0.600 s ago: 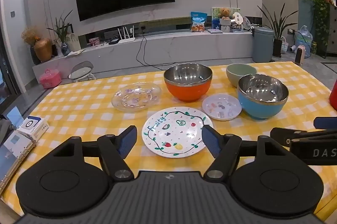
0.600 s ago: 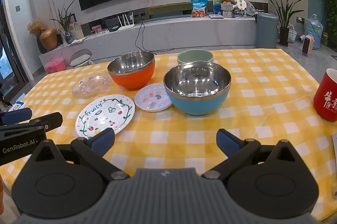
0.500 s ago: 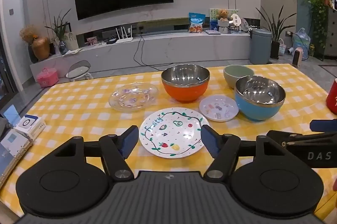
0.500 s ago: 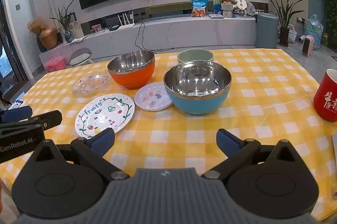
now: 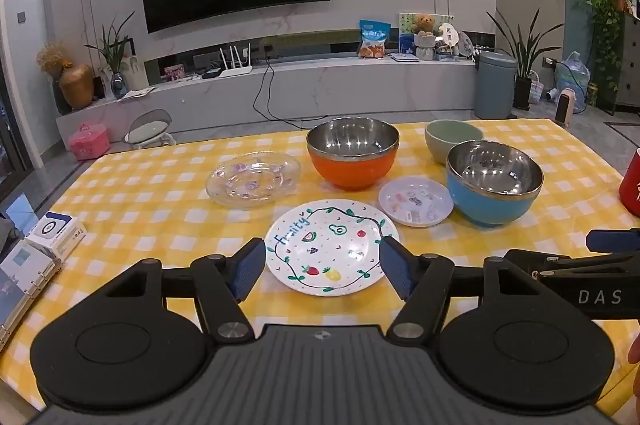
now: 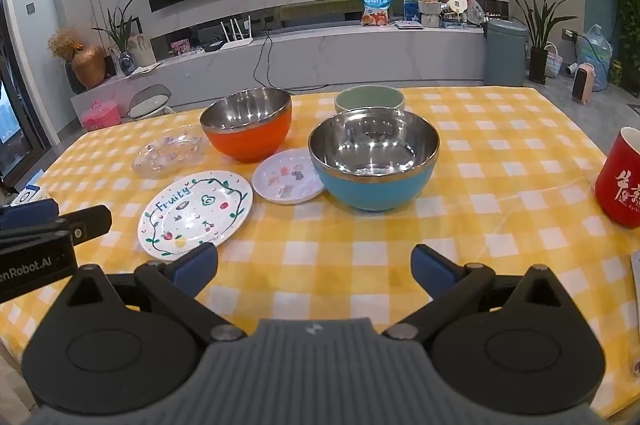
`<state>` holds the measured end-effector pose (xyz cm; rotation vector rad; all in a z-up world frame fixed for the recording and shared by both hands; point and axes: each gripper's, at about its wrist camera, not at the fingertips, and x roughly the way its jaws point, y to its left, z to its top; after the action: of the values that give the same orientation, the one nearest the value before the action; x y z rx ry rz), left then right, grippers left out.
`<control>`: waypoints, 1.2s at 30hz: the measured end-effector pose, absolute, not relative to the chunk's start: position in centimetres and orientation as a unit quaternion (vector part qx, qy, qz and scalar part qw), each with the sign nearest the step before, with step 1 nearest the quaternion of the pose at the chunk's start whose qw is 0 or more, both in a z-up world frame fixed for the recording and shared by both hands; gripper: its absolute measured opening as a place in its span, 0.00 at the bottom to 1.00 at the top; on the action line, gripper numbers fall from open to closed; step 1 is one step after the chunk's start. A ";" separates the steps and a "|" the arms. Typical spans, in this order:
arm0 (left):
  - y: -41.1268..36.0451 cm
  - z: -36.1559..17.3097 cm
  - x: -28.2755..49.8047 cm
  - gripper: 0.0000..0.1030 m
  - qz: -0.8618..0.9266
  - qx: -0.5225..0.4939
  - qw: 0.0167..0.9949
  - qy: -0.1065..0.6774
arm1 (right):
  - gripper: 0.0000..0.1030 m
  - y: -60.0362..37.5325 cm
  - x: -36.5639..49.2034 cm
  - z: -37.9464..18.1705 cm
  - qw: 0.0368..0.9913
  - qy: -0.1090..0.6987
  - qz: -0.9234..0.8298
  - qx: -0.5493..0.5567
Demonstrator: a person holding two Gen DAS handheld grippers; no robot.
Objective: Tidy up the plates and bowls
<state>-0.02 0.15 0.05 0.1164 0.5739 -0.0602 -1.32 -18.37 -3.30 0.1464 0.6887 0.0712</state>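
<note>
Left wrist view: left tongs (image 5: 322, 271) released, empty, hovering over the Fruity plate (image 5: 331, 252) on the surface (image 5: 160, 209).

Right wrist view: right tongs (image 6: 314, 271) released, empty; blue bowl (image 6: 374, 159) ahead, small plate (image 6: 289, 181) just beside it.

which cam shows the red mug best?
Right wrist view: the red mug shows its rim, most of its body and white lettering at the table's right edge. The left wrist view catches only a cropped red sliver at the frame edge.
</note>
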 end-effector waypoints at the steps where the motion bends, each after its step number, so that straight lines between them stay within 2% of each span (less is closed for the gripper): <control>1: 0.2 0.0 0.0 0.75 -0.030 0.057 0.957 0.283 | 0.98 -18.4 -1.3 -3.3 0.938 0.338 0.034 0.072; 36: -0.1 0.0 -0.2 0.75 -0.028 0.069 0.957 0.280 | 0.98 -18.3 -1.3 -3.5 0.935 0.348 0.028 0.064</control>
<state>-0.21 -0.14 0.00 0.1401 0.5684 -0.0560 -1.26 -18.30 -3.47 0.1310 0.7119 0.0568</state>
